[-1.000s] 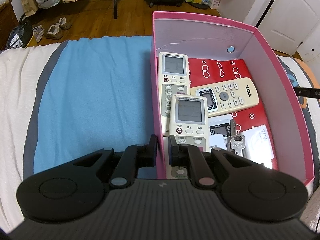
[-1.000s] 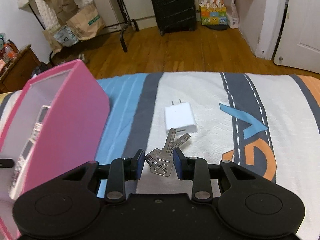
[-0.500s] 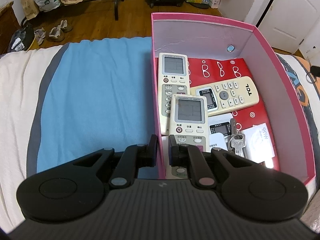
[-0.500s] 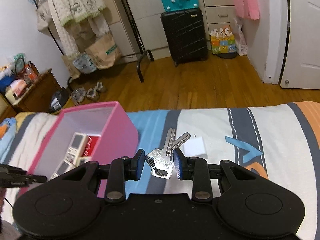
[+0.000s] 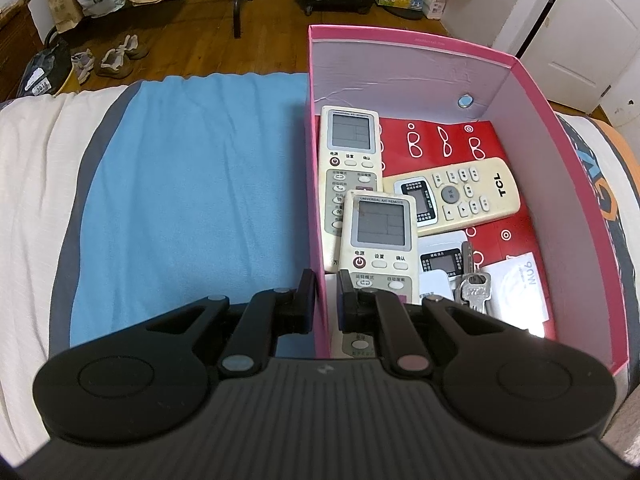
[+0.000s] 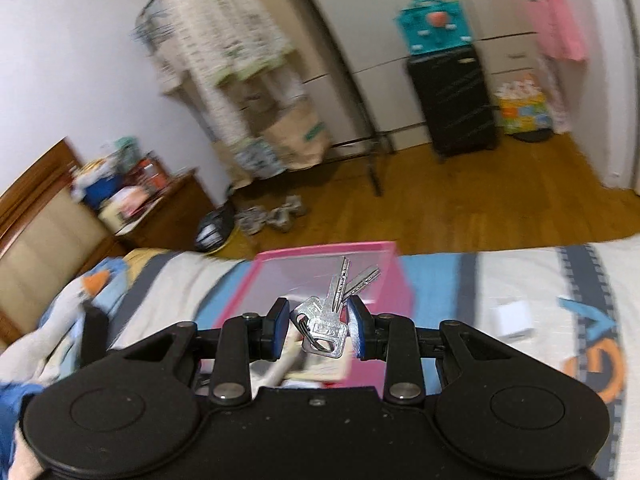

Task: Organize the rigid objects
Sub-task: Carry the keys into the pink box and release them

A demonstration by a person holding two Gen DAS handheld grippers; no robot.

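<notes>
- The right tongs [image 6: 318,330] are clamped on a bunch of silver keys [image 6: 326,320], pinching the flat heads and the ring, with the two blades pointing up and away.
- The left tongs [image 5: 320,300] are closed on the near left wall of the pink box [image 5: 316,184], one finger outside, one inside, steadying it on the bed [image 5: 192,184].
- In the right view the keys hang in the air over the bed, in front of the box's open top; that view is blurred, so how high they are above it is hard to judge.
- Inside the box lie three cream remote controls [image 5: 380,236], a second bunch of keys [image 5: 474,286] and some white cards on a red lining.
- A white charger plug [image 6: 514,320] rests on the bed to the right of the box, not yet put away.
- To do this step well, I judge the keys should travel left until they are fully over the opening, past the pink rim.
- The bare red patch at the far right of the box looks the best landing place, away from the remote screens.
- Lowering close to the floor of the box before parting the fingers should prevent a clatter or bounce.
- The left tongs should hold the wall firmly, since the light box could slide on the soft cover.
- The risk: blades catching the rim on the way down.
</notes>
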